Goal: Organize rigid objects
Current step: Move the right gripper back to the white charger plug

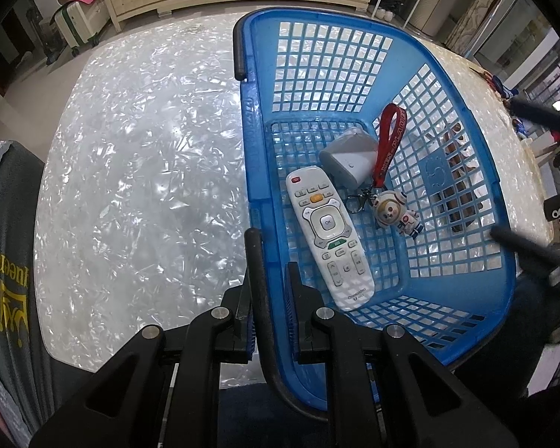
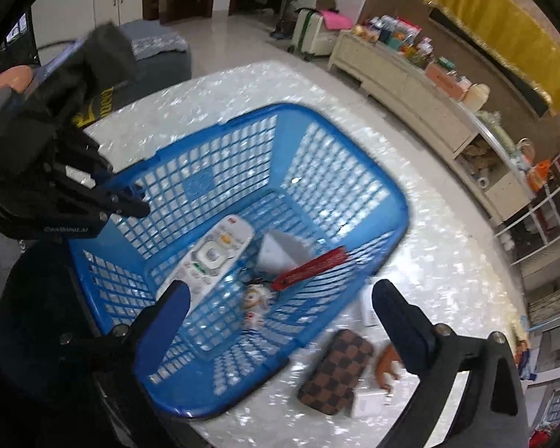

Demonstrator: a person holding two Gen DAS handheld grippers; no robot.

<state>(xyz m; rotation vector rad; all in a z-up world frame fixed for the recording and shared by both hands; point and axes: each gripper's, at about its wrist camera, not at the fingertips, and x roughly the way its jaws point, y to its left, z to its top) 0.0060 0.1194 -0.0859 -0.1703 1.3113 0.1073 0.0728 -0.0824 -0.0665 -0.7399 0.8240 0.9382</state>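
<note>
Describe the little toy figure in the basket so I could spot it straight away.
Find the blue basket on the shiny white table. On its floor lie a white remote, a grey-white box and, nearest the right wall, the astronaut keychain. It alone is a small doll-like figure in a white suit, hung from a red strap.

This is a lived-in home, a sitting or dining room. A long cream sideboard (image 2: 403, 74) runs along the wall, crowded with boxes and jars, a pale suitcase (image 1: 79, 24) stands on the tiled floor (image 2: 239, 37), and a pearly shell-patterned worktop (image 1: 138, 171) fills the middle.
</note>
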